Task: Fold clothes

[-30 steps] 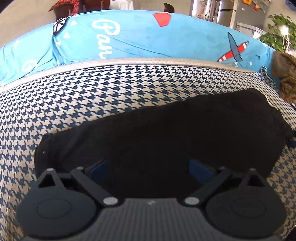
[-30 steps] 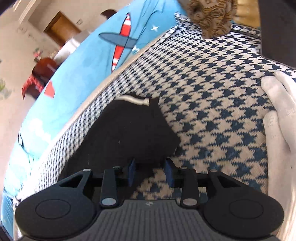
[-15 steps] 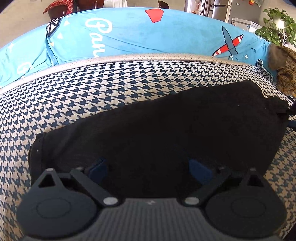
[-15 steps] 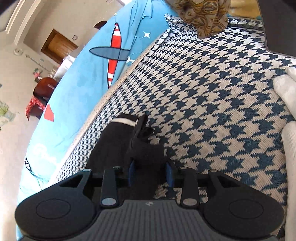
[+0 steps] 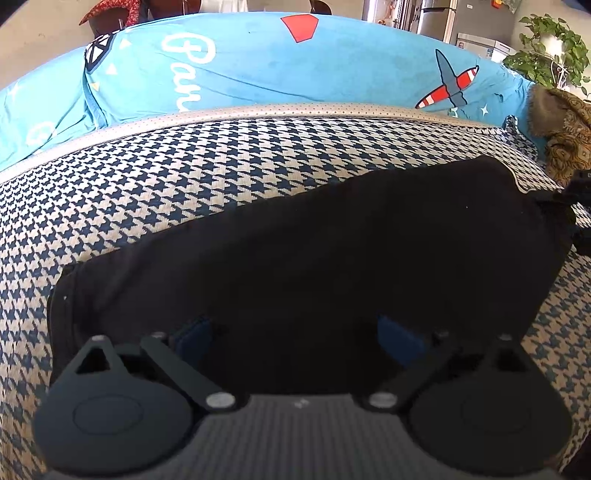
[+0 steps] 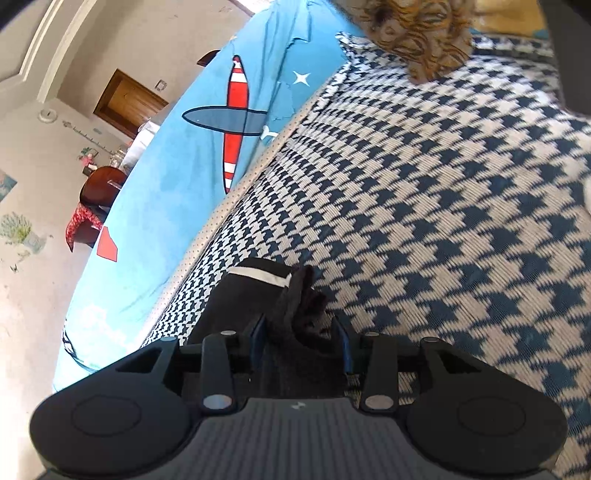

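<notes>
Nearest in the left wrist view, the left gripper (image 5: 295, 332) hangs low over a black garment (image 5: 314, 251), its two blue-padded fingers (image 5: 192, 330) spread wide apart with nothing between them but the cloth lying beneath. It points level and forward across the garment, which lies flat as a long dark band on the houndstooth cover (image 5: 184, 177), running from near left to far right. At the far right end the fabric is bunched up and lifted off the cover.

In the right wrist view, the right gripper (image 6: 299, 338) is tilted to the side, so the room leans. Its jaws are pressed in on a gathered wad of the black garment (image 6: 295, 325), which crumples up between the blue pads (image 6: 258, 332) and rises just ahead of them. A white band (image 6: 258, 275) along the garment's edge shows just beyond the wad.

Past the garment, the houndstooth cover (image 6: 443, 221) stretches away to a pale piped edge. Behind that lies a blue blanket (image 5: 295, 70) printed with a red-and-white aeroplane (image 6: 232, 129). A brown patterned cloth (image 6: 421, 33) sits at the far corner of the cover, well apart from the garment, and a leafy plant (image 5: 550, 51) stands behind it.
</notes>
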Demonstrator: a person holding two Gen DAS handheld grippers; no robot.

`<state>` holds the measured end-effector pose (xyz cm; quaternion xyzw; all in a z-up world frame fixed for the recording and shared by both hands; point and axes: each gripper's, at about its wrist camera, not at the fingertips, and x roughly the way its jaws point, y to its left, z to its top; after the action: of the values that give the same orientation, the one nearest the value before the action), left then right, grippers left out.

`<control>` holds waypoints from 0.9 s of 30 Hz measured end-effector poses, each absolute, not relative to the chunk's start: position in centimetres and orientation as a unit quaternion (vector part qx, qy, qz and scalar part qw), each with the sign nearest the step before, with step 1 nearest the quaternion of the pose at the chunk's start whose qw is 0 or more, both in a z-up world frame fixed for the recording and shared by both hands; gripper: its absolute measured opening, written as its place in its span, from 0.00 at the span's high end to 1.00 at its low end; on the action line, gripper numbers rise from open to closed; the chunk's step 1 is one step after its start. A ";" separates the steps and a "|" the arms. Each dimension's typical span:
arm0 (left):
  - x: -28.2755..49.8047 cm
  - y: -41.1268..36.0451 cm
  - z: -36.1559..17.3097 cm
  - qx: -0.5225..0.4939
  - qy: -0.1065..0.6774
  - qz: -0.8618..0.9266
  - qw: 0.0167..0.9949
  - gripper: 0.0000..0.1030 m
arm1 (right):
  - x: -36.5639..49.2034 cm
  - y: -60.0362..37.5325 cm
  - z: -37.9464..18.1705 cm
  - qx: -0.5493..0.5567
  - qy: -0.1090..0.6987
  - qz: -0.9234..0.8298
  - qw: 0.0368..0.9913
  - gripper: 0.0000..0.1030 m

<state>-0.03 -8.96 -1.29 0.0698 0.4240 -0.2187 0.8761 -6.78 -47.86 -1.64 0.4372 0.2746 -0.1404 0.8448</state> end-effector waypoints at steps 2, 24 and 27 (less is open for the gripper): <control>0.0 -9.0 -1.4 0.070 0.425 -0.219 0.876 0.03 | -6.2 -47.9 -1.7 0.431 0.275 -0.138 0.848 0.62; -0.2 -10.0 -2.0 0.093 0.417 -0.215 0.878 0.00 | -5.7 -41.2 3.2 0.269 0.245 -0.076 0.928 0.89; -0.3 -10.0 -2.0 0.092 0.416 -0.214 0.879 0.00 | -5.2 -38.9 3.6 0.226 0.246 -0.057 0.941 0.89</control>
<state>-0.27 -9.99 -1.97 0.0923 0.4164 -0.2141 0.8788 -5.25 -38.88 3.61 0.2265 0.2460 -0.0575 0.9407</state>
